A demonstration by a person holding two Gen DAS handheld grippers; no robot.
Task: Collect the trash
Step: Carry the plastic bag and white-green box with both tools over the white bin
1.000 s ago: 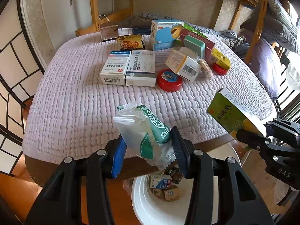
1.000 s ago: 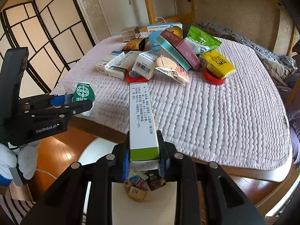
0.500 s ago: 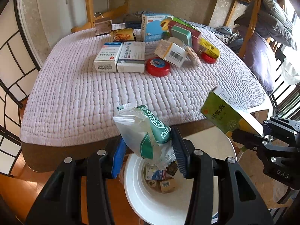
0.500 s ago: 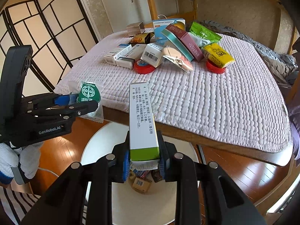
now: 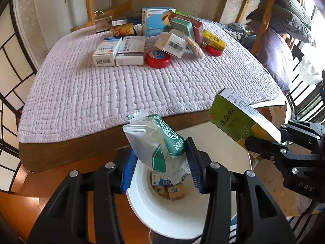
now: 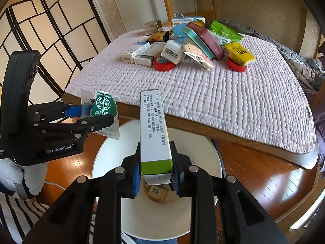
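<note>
The surface (image 5: 101,101) under its lilac quilted cover fills the far half of my view, and most of the job sits on it yet: a heap of boxes and packets (image 5: 162,34) at its far end, with two red round tins (image 5: 157,58) at the near side of the heap. Against that, only a few small cartons (image 5: 172,189) lie in the bottom of the white bin (image 5: 162,215), which stands on the wooden floor at the near edge of the surface. So I judge the collecting is early, with two more pieces about to go in.

Next down in size, the green and white box (image 6: 154,134) stands upright in my right gripper (image 6: 156,174), whose jaws are clamped on its lower end, directly above the bin mouth. Smaller again, the green and clear snack packet (image 5: 156,142) is pinched between the blue pads of my left gripper (image 5: 160,166), hanging over the left part of the bin.

Compared with a second ago, both grippers have drawn back from the surface: then the bin was half hidden under the edge, now its whole mouth lies open beneath both loads. Neither grip has changed.
</note>
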